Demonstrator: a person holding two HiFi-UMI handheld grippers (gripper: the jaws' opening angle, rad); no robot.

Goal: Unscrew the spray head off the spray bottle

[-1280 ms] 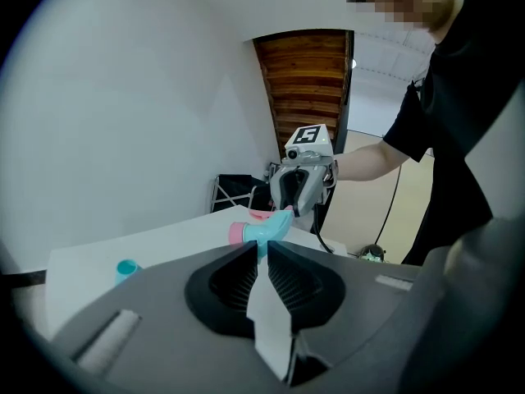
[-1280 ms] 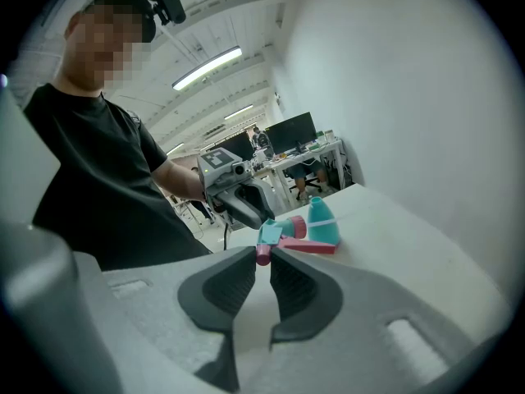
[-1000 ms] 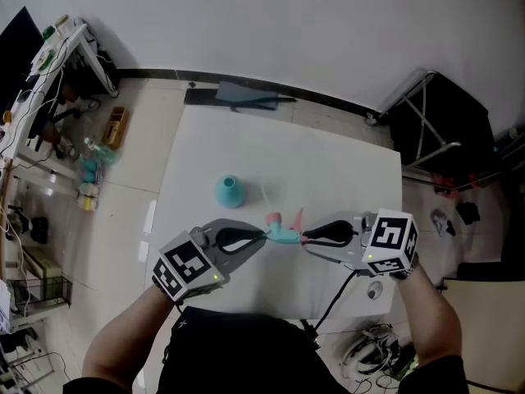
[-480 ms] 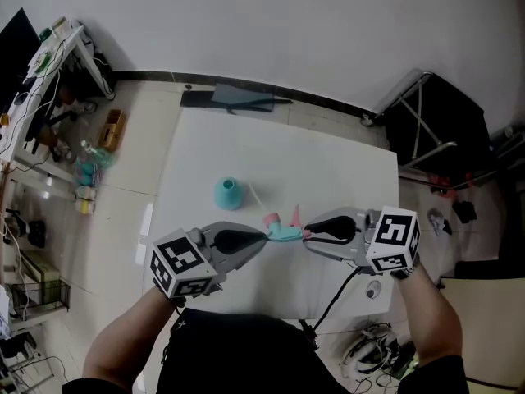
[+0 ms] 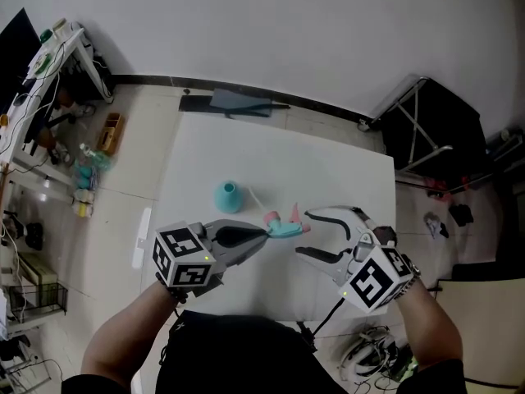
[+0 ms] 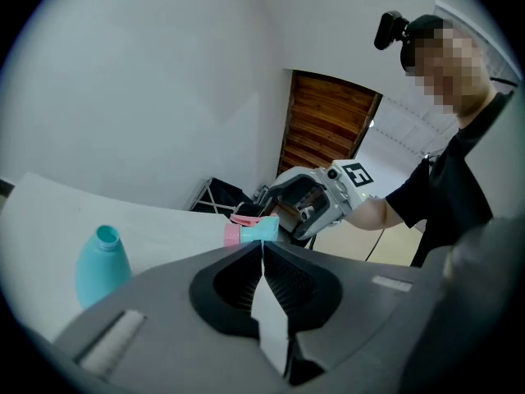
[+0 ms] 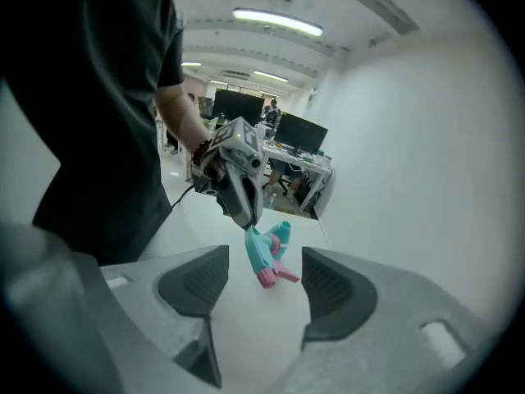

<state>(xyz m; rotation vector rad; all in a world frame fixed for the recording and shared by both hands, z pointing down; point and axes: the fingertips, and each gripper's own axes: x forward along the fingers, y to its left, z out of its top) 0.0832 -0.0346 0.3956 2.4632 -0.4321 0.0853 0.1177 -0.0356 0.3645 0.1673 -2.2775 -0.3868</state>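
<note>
A teal spray head [image 5: 284, 229] with a pink nozzle and trigger hangs above the white table [image 5: 246, 146]. My left gripper [image 5: 265, 234] is shut on its left end. In the left gripper view the spray head [image 6: 253, 230] pokes out past the closed jaw tips. My right gripper [image 5: 303, 233] has just been opening. Its jaws stand wide apart around the head's right end and do not touch it. The right gripper view shows the spray head [image 7: 264, 258] between and beyond the spread jaws, hanging from the left gripper [image 7: 246, 220]. The open teal bottle [image 5: 229, 193] stands upright on the table, apart from both grippers.
A black folding stand [image 5: 426, 130] is on the floor right of the table. A cluttered shelf [image 5: 49, 64] lies at the far left. A grey flat object [image 5: 238, 101] sits at the table's far edge. Cables [image 5: 369, 355] lie on the floor at the near right.
The right gripper has let go of the spray head, opened wide and rolled, pulling back a little. The left gripper still holds the head in about the same place.
</note>
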